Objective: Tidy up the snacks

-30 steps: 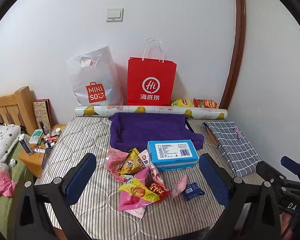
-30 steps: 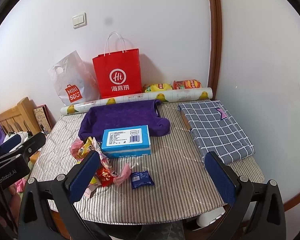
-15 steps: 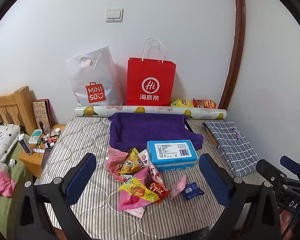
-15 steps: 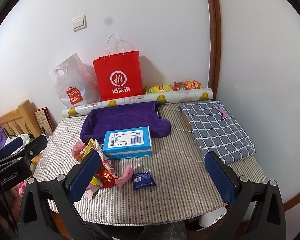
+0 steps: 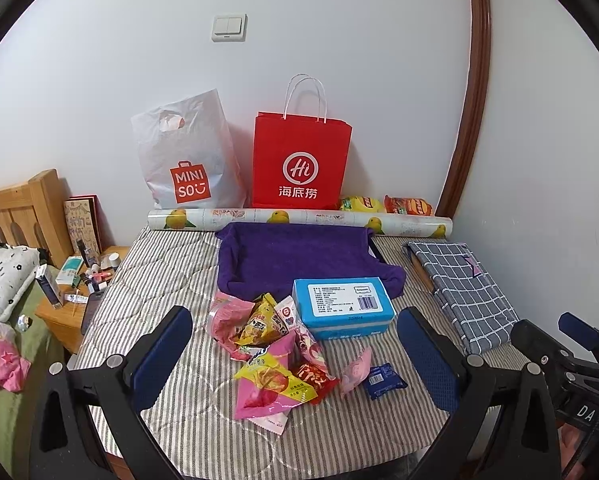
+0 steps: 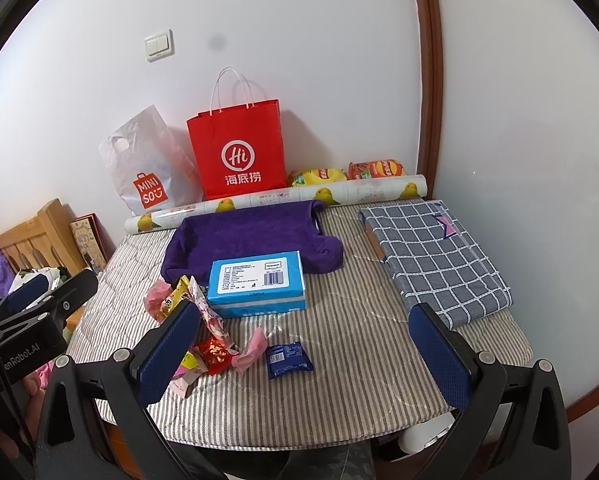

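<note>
Striped desk (image 5: 171, 280) carries an unsorted snack pile (image 5: 275, 344) at 12 o'clock. Both my left hand-held gripper (image 5: 295, 356) and right hand-held gripper (image 6: 303, 348) hang spread, empty; nothing looks sorted yet

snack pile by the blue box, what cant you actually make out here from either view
- Snack pile: packets overlap; lower ones hidden, count unclear in left wrist view.
- Same pile in right wrist view: the right gripper covers part of it.
- Blue box: label print too small to read.
- Red bag and white bag: contents hidden by their own walls.
</note>
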`<state>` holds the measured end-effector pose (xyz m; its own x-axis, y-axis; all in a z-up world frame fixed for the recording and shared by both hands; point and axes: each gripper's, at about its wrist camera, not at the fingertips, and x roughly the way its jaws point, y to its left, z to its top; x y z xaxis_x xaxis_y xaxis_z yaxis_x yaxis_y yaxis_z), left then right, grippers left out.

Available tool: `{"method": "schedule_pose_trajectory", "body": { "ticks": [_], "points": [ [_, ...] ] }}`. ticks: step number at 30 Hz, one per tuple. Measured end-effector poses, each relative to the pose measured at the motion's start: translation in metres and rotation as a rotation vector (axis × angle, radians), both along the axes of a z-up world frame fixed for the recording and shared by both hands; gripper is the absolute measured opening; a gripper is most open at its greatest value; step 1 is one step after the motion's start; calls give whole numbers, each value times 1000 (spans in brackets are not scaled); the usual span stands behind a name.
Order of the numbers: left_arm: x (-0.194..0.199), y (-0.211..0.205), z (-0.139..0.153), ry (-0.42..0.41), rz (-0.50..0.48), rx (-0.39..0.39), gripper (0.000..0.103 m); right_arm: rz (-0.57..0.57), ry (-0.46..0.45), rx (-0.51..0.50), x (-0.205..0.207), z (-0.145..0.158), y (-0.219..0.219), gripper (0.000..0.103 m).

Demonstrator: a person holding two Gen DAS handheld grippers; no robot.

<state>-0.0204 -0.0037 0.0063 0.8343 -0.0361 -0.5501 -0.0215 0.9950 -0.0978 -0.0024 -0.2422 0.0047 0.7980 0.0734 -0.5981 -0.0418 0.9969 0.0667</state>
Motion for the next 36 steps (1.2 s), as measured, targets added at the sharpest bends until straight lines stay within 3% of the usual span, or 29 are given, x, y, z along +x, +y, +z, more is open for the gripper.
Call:
{"method": "schedule_pose_trajectory", "body": {
  "ticks": [36],
  "points": [
    [2, 11, -10, 12, 22, -7, 103, 33, -28, 24, -3, 8, 12, 103]
  ]
}}
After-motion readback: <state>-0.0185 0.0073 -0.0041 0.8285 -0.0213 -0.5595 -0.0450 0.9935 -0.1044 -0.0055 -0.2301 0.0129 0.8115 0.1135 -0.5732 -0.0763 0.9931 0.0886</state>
